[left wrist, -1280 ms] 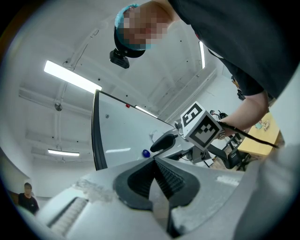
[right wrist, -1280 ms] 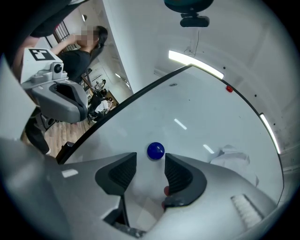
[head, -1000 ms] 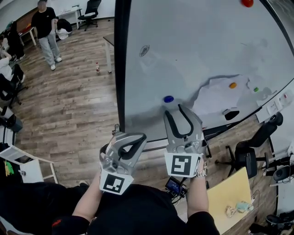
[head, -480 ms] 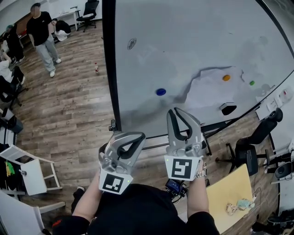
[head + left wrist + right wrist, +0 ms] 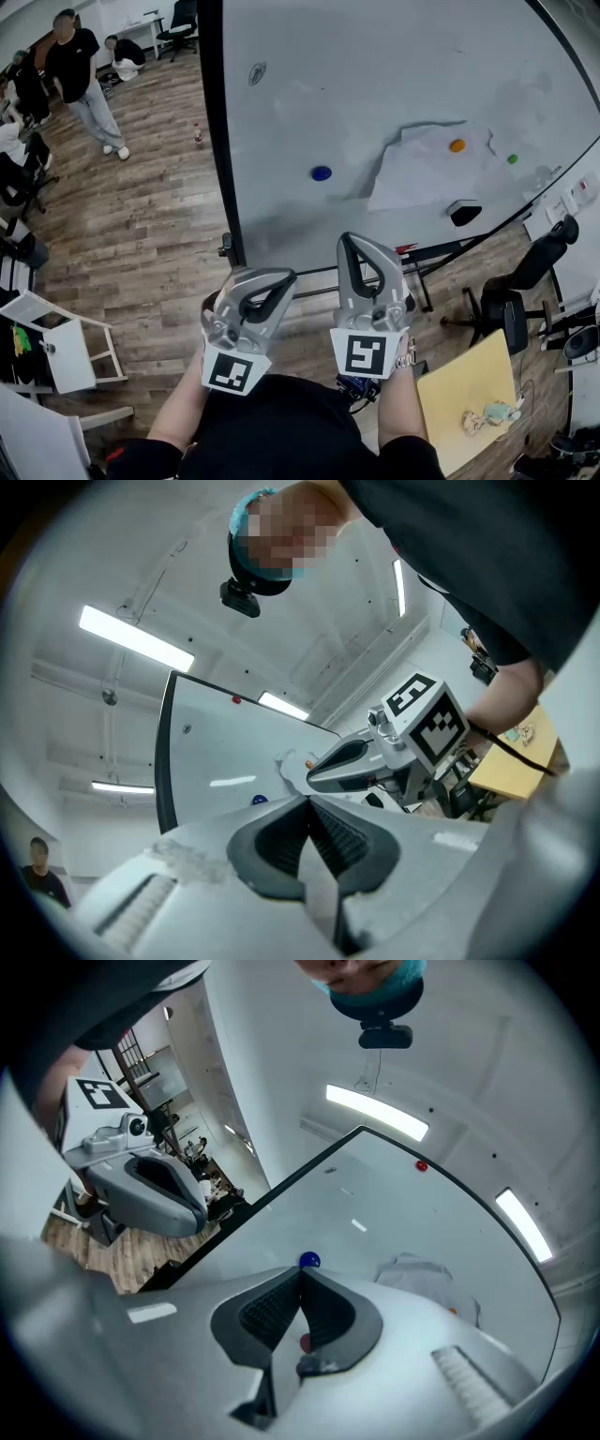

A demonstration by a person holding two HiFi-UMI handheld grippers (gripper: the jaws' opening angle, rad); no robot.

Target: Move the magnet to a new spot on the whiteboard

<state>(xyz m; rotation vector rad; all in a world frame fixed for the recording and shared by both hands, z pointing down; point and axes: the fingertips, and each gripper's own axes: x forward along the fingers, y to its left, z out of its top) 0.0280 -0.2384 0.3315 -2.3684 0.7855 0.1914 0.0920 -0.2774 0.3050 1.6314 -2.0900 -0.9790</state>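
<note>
1. Magnet (image 5: pixel 322 172), blue, clings to the whiteboard (image 5: pixel 375 75), well apart from the right gripper (image 5: pixel 351 238), at its eleven o'clock.
2. Right jaws have just been closing and are pressed together, empty; left gripper (image 5: pixel 289 277) likewise.
3. Placement looks done; any re-grasp needs the jaws spread first.

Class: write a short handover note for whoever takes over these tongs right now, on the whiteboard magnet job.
Left tongs: shut, empty, short of the whiteboard.
Right tongs: just closed, nothing between them, also off the board.
Blue magnet sits on the board ahead of the tongs; orange magnet and green magnet lie further right.
Done: apparently the move; a second ago the right tongs stood open close to the blue magnet.
Left: probably nothing; confirm the spot.
</note>
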